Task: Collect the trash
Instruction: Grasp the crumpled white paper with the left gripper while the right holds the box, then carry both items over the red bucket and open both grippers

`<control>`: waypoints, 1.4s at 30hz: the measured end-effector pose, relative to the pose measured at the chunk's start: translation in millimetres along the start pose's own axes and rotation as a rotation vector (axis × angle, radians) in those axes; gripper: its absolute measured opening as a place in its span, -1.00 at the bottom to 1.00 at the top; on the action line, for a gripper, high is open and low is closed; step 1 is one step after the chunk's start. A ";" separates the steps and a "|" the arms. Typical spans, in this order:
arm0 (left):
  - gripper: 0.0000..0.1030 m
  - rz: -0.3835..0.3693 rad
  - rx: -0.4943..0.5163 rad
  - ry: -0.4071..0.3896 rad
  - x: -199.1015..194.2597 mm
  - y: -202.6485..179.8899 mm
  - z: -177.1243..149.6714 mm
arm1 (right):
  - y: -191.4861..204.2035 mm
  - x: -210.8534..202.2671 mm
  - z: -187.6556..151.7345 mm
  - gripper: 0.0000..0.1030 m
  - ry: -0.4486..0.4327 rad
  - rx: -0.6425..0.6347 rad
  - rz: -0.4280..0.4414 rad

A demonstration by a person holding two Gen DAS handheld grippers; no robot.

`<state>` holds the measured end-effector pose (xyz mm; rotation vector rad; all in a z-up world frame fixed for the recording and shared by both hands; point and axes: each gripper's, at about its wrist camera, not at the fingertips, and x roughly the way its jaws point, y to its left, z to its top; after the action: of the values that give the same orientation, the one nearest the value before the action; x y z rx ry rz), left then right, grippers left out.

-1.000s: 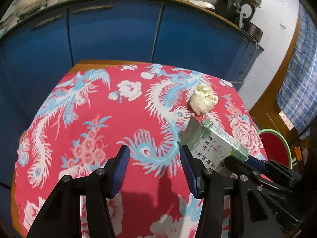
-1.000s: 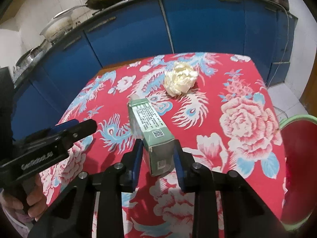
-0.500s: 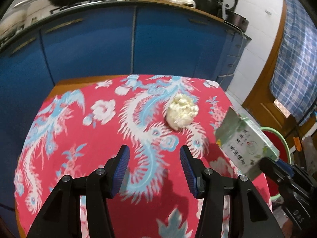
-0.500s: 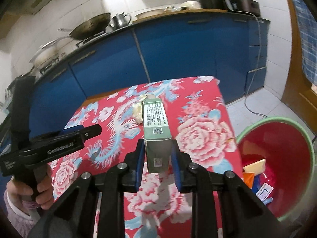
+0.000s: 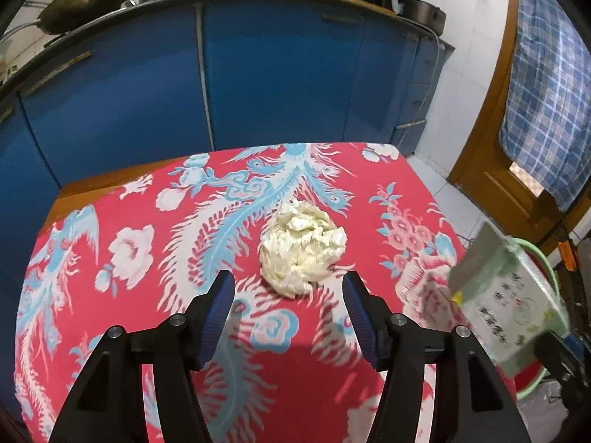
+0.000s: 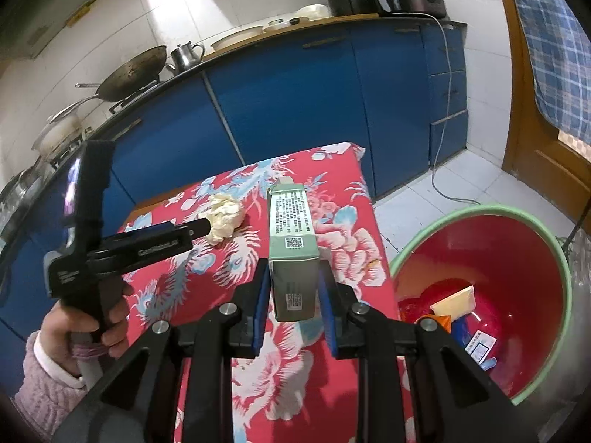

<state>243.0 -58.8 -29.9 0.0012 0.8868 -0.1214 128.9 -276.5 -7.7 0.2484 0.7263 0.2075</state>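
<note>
A crumpled cream paper ball point(image 5: 301, 247) lies on the red flowered tablecloth point(image 5: 122, 295); it also shows in the right wrist view point(image 6: 224, 216). My left gripper point(image 5: 288, 295) is open and empty, its jaws just short of the ball on either side. My right gripper point(image 6: 291, 288) is shut on a pale green carton point(image 6: 293, 247) and holds it above the table's right edge. The carton appears blurred in the left wrist view point(image 5: 506, 295). A red bucket point(image 6: 524, 254) with a green rim stands on the floor to the right, with several wrappers inside.
Blue kitchen cabinets point(image 5: 273, 74) run behind the table, with a wok point(image 6: 133, 74) and pots on the counter. A cable point(image 6: 443, 110) hangs down to the tiled floor. A wooden door point(image 5: 498, 155) with a checked cloth is at the right.
My right gripper has lifted the carton off the table and carried it right, toward the bucket. My left gripper has moved right and forward up to the paper ball.
</note>
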 end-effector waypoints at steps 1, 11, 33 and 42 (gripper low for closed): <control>0.22 0.001 0.001 0.005 4.0 -0.6 0.9 | -2.6 0.1 0.0 -0.46 0.000 0.007 0.000; 0.22 0.015 -0.032 0.023 34.1 0.7 8.9 | -15.5 7.6 -1.2 -0.46 0.010 0.035 0.008; -0.38 -0.030 -0.031 -0.012 23.4 -2.0 0.6 | -26.9 3.0 -7.9 -0.46 0.004 0.073 0.004; -0.38 -0.100 -0.018 -0.053 -15.1 -16.2 -13.4 | -35.8 -19.5 -10.6 -0.46 -0.037 0.098 -0.011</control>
<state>221.5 -72.6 -25.9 -0.0634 0.8351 -0.2063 111.1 -314.2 -13.6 0.3410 0.7023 0.1571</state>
